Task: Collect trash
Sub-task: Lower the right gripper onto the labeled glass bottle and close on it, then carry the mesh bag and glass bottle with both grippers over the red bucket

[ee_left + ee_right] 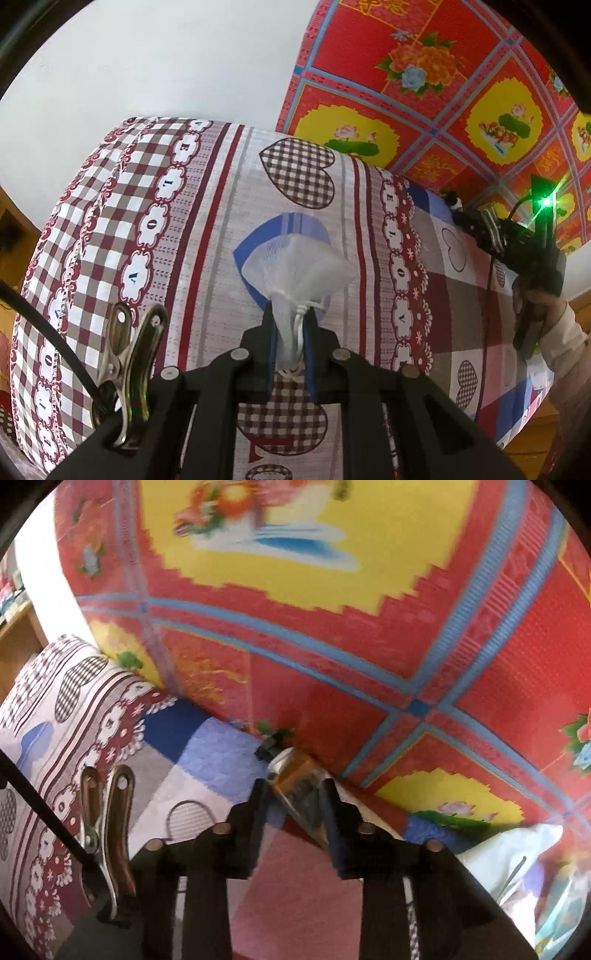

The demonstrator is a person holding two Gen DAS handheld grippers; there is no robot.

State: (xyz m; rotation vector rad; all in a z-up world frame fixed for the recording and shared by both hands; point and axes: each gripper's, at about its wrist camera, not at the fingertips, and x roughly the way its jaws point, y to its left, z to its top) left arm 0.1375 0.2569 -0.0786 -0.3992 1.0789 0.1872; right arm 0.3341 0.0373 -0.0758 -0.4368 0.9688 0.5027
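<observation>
Where the bedding meets the red floral mat, a clear wrapper lies with its long axis running diagonally, far-left end toward the mat's edge, pointed near end aimed down-right between the right gripper fingers. It looks like crinkly transparent plastic with an orange-brown patch (contents too blurred to tell). Both dark fingers flank it closely; whether the pads actually press it, I cannot tell. Right gripper tilts steeply down toward the bed's far edge.

Left gripper also angled downward over the patterned bedsheet, jaws pinched closed on a white mesh bag. Bag's long axis runs near-to-far: tied neck with a white cord sits in the fingers, puffed body fans out away from the camera, over a blue heart print.

Seen from the left wrist view, the right gripper sits at far right, held by a hand in a pale sleeve, green light glowing on it.
</observation>
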